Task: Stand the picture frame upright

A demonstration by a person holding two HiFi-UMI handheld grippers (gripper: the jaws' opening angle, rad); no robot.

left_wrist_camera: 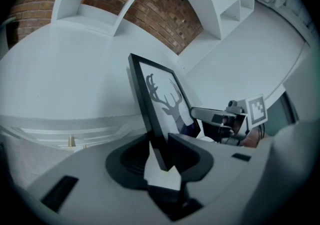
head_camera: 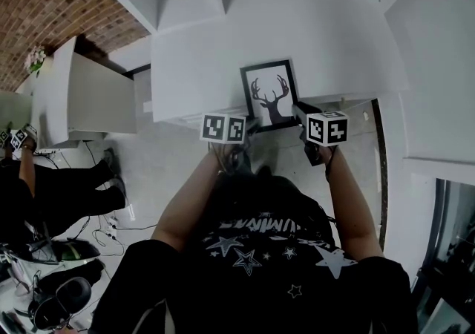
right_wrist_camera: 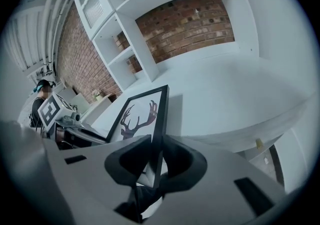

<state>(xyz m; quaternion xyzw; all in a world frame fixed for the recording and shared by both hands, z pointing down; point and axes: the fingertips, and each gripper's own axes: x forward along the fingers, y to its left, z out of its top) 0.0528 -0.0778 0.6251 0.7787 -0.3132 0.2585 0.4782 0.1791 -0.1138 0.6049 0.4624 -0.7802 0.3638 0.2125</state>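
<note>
Picture frame [head_camera: 269, 95] — black-rimmed, with a deer-head print — is pinched at both lower corners. The left gripper [left_wrist_camera: 162, 153] has its jaws drawn partway in on the frame's thin left edge, pads pressing front and back. The right gripper [right_wrist_camera: 152, 161] clamps the right edge likewise. Holding both sides low appears intended to steady the frame against tipping while its bottom edge bears on the white countertop [head_camera: 200, 50]. The frame stands near the counter's front edge, print facing the person, leaning back slightly. Whether a rear prop is out cannot be seen — release looks premature until that is settled. White shelving [right_wrist_camera: 125, 24] and a brick wall [right_wrist_camera: 190, 21] lie well behind.
</note>
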